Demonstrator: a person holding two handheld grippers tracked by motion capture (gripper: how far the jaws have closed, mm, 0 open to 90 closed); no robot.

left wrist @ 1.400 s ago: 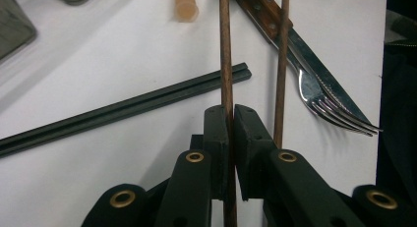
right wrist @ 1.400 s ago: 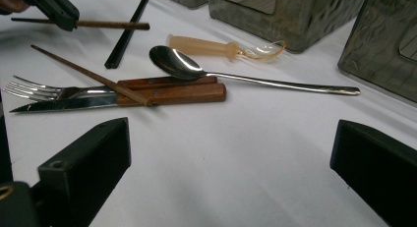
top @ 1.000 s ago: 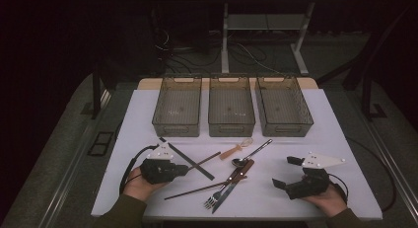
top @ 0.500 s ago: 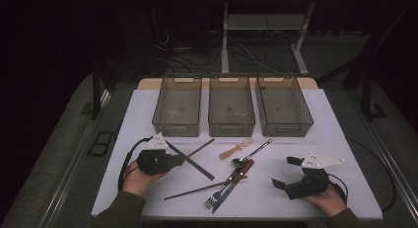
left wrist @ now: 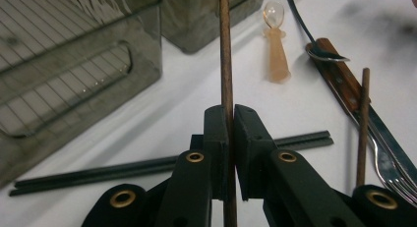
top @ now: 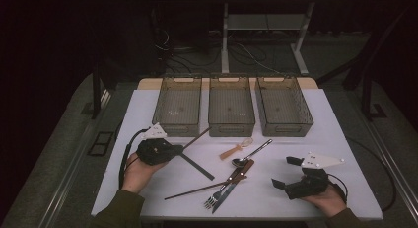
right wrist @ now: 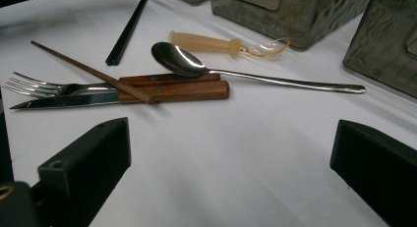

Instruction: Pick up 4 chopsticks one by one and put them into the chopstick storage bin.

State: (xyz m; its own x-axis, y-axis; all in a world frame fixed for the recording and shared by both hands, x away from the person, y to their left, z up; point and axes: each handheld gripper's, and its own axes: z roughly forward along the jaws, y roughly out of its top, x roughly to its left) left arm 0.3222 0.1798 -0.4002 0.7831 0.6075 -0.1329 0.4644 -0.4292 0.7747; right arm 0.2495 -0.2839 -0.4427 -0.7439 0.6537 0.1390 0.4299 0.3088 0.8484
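Observation:
My left gripper (top: 172, 149) (left wrist: 230, 120) is shut on a brown wooden chopstick (top: 196, 137) (left wrist: 226, 60), which points toward the left bin (top: 162, 120). It hangs a little above a black chopstick (top: 198, 166) (left wrist: 147, 165) lying on the white table. A second brown chopstick (top: 199, 190) (right wrist: 88, 69) rests across a wooden-handled knife (top: 237, 174) (right wrist: 173, 92) and fork (top: 213, 202) (right wrist: 34, 84). A metal spoon (top: 250, 155) (right wrist: 183, 60) and a small plastic spoon (top: 236, 148) (right wrist: 211, 44) lie nearby. My right gripper (top: 285, 172) (right wrist: 228, 153) stands open at the right, nothing between its fingers.
Three smoky see-through bins stand in a row at the back: left, middle (top: 231, 124) and right (top: 309, 120). The table's front edge (top: 246, 218) runs just before the person's hands. Dark floor and table legs lie beyond.
My left gripper has moved away from the person and slightly left, carrying the brown chopstick off the table. The right gripper has stayed put.

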